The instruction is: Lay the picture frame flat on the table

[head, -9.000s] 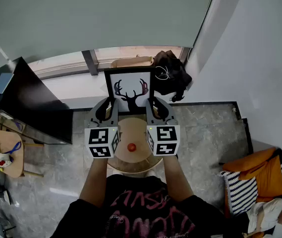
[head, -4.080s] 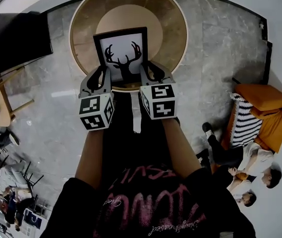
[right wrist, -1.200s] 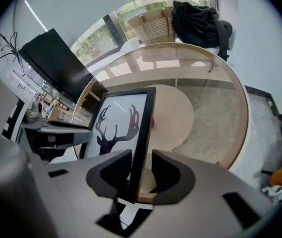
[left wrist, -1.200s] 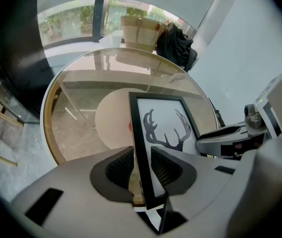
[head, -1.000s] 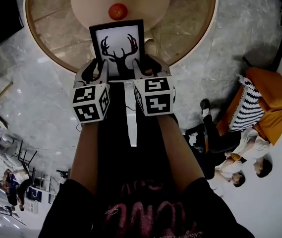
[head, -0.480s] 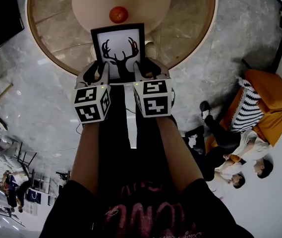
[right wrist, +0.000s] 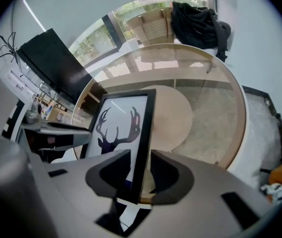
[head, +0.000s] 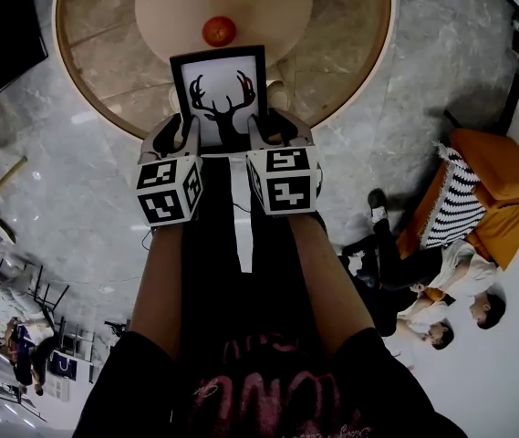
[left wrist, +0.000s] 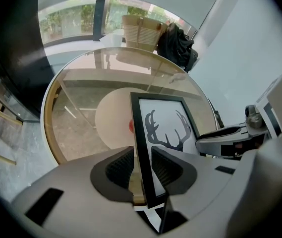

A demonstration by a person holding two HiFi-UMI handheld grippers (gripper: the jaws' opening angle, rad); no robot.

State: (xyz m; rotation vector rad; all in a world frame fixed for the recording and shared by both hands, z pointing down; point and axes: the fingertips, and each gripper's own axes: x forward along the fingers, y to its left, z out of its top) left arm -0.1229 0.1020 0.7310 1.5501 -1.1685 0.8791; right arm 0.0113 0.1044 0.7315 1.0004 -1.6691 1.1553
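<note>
This looks like an office lounge or lobby. A round glass table (head: 341, 35) with a wooden rim stands on a polished stone floor (head: 86, 199). Right of the table, people (head: 451, 265) sit by an orange sofa (head: 496, 181). Beyond the table runs a wide window (left wrist: 71, 16).

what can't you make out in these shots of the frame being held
- Bottom edge of the picture frame: head view, covered by the left gripper and right gripper.
- The red ball: only a sliver in the left gripper view, behind the picture frame.
- Whether the picture frame touches the table: cannot tell in any view.
</note>
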